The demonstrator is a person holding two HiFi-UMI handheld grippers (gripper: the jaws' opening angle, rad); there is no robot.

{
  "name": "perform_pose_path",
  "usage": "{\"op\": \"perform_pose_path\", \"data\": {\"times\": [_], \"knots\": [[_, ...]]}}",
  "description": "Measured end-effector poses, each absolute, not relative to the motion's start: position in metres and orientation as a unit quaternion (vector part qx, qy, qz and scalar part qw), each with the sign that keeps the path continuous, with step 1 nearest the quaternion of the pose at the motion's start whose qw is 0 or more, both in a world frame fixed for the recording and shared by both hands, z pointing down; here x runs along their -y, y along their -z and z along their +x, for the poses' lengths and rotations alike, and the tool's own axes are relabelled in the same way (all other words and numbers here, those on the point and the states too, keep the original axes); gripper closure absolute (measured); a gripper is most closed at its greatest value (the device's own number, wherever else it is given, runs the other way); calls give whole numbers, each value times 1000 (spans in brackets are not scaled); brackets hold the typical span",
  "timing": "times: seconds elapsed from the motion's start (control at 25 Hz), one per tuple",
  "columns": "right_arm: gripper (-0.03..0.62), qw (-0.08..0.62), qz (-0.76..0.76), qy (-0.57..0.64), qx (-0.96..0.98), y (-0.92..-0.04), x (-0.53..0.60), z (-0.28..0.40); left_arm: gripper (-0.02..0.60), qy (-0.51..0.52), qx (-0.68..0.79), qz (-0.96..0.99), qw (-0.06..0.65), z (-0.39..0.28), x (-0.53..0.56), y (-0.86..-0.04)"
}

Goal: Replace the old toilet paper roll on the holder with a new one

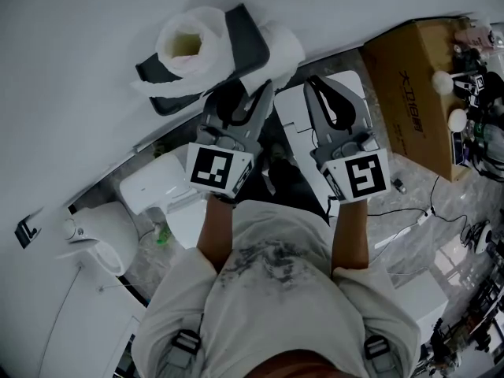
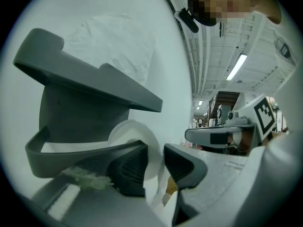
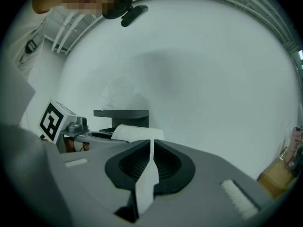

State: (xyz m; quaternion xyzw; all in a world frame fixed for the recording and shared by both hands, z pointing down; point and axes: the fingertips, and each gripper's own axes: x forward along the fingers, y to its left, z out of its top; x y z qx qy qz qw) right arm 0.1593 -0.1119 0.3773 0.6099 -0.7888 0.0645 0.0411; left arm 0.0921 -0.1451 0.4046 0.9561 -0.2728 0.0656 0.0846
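A grey wall holder (image 1: 246, 31) (image 2: 94, 86) (image 3: 121, 113) carries a crumpled, hollow white roll (image 1: 187, 46) (image 2: 113, 41) on its top shelf. Beneath the shelf, at the holder's right side, lies a white toilet paper roll (image 1: 283, 46) (image 2: 134, 132) (image 3: 136, 132). My left gripper (image 1: 252, 91) (image 2: 155, 162) reaches in level with its pads closed on that roll's end, and a bit of brown core shows below. My right gripper (image 1: 324, 85) (image 3: 151, 157), to the right of the holder, is shut on a thin white paper strip (image 3: 147, 183).
A cardboard box (image 1: 413, 93) stands at the right by the wall, with small bottles and cables beyond it. A white box (image 1: 295, 120) lies below the grippers. A white fixture (image 1: 157, 187) and a white domed device (image 1: 98, 231) stand at the left.
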Motion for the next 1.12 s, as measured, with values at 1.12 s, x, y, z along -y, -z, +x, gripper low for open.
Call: {"op": "perform_pose_path", "data": {"times": [1.12], "knots": [[591, 39, 650, -67, 756, -374, 95, 203, 460, -64, 236, 966, 82, 136, 144, -399]]}}
